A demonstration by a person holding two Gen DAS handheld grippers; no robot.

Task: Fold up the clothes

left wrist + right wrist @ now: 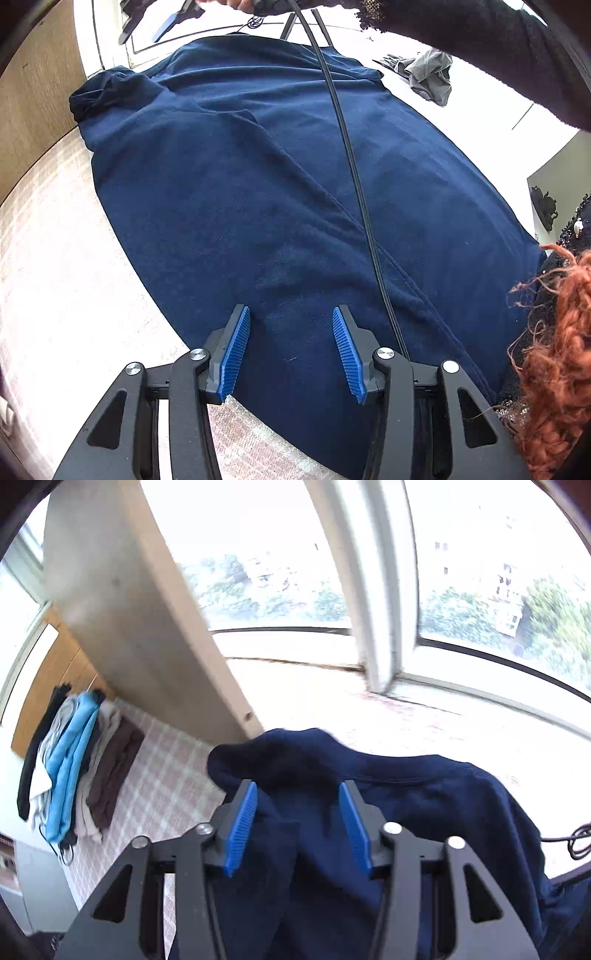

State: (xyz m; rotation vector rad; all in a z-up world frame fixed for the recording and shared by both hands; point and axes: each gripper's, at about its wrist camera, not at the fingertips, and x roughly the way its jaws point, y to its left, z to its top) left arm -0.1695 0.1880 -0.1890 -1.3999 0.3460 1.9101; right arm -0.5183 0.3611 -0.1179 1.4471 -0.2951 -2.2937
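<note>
1 navy garment (280, 192) lies spread across the pale checked surface (62, 288). The left gripper (291, 350) hovers over its near end, its 2 blue-padded fingers (234, 354) wide apart and empty. 1 black cable (354, 192) crosses the cloth, and 1 grey garment (430, 75) lies beyond. The right gripper (297, 830) spreads its 2 fingers wide over the bunched far end; 1 stack of folded clothes (70, 764) sits well left.
</note>
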